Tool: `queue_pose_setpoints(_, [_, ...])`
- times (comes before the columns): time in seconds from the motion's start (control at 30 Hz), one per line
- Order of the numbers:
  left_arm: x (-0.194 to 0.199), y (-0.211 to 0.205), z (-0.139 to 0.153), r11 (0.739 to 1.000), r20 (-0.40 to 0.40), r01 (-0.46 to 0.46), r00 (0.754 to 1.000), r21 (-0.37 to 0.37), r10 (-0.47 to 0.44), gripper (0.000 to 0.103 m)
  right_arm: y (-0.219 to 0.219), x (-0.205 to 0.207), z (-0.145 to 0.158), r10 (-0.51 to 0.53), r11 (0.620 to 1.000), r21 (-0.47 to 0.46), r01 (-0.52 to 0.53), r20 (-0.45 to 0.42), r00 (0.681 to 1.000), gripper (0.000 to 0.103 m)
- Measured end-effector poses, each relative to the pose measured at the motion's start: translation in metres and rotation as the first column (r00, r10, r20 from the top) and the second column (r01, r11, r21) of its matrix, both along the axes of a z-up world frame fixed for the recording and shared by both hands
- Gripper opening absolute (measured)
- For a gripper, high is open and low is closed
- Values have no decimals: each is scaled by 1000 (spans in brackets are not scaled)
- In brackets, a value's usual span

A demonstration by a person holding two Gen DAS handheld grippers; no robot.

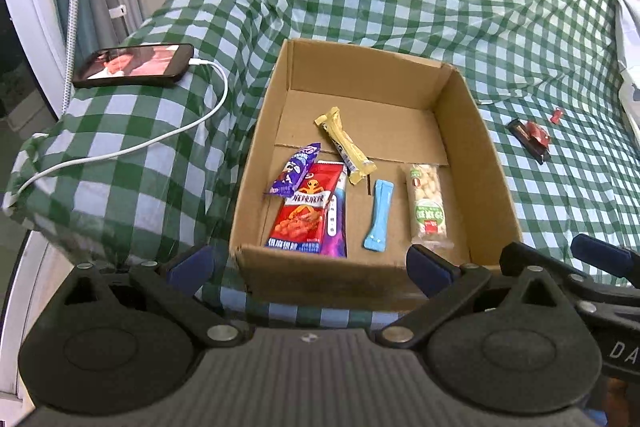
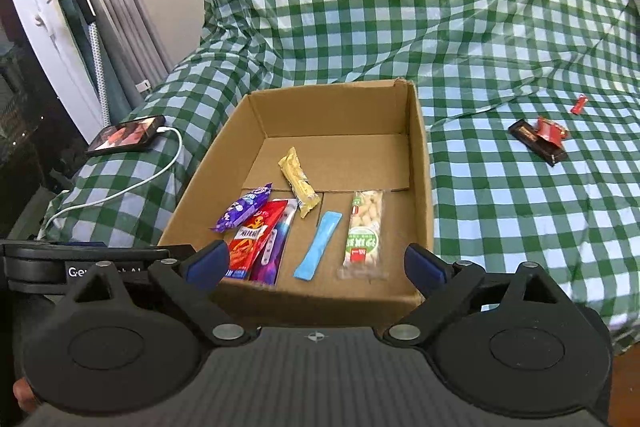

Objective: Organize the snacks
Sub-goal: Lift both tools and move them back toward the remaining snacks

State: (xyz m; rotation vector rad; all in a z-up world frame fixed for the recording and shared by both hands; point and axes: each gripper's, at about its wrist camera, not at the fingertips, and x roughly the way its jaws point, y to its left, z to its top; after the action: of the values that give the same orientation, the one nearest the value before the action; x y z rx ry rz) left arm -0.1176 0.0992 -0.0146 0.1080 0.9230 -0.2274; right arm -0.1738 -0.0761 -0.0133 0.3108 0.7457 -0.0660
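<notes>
Both claws, the left claw (image 1: pixel 310 263) and the right claw (image 2: pixel 316 263), are spread apart and hold nothing. Just beyond them the cardboard box (image 1: pixel 456 115) on the bed (image 2: pixel 500 211) contains five snacks (image 1: pixel 310 211). Farther right, two red snacks (image 2: pixel 540 139) lie on the checkered cover.

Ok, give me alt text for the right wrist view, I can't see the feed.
An open brown cardboard box on a green-checked cloth holds five snack packets, among them a blue stick sachet and a clear peanut bar. The right gripper hovers before it, jaws open and empty. Right of the box lie a dark chocolate bar and red wrappers.
</notes>
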Motion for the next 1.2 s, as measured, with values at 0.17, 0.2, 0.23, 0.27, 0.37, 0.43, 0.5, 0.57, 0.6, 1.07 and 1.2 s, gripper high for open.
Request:
queue_pose_setpoints(0.17, [-26,-1,7,1000,32,18,999,8,-18,103,1,-28,9,-22,1000,-1,22,37,999,96])
queue_pose_setpoints(0.2, [-31,-2,9,1000,38,22,999,9,-22,103,0,-32,10,-29,1000,2,29,44,999,96])
queue_pose_setpoints(0.23, [-36,-2,11,1000,44,26,999,9,-26,103,-1,-37,13,-36,999,5,36,53,998,96])
queue_pose_setpoints(0.27, [-40,-2,12,1000,49,29,998,9,-29,103,-2,-41,15,-44,999,7,43,62,997,96])
queue_pose_setpoints(0.37, [-52,-1,18,1000,68,29,997,2,-29,103,-1,-54,20,-52,999,11,51,86,995,97])
queue_pose_setpoints(0.43, [-58,0,23,1000,82,28,996,-2,-28,103,0,-61,24,-50,999,8,50,100,994,98])
queue_pose_setpoints(0.5, [-62,0,26,1000,94,27,995,-3,-27,103,1,-66,28,-48,999,1,48,115,992,98])
queue_pose_setpoints(0.57, [-66,0,30,1000,105,28,994,-4,-27,103,2,-71,31,-50,999,-3,51,127,991,98])
queue_pose_setpoints(0.6, [-68,0,31,1000,112,28,993,-4,-28,103,2,-73,33,-50,999,-5,52,134,990,99])
queue_pose_setpoints(1.07, [-74,4,36,1000,120,25,992,-8,-24,103,6,-82,38,-53,998,-14,56,155,986,100])
queue_pose_setpoints(1.2, [-73,4,35,1000,116,24,993,-8,-23,103,6,-82,37,-55,998,-13,58,150,987,100])
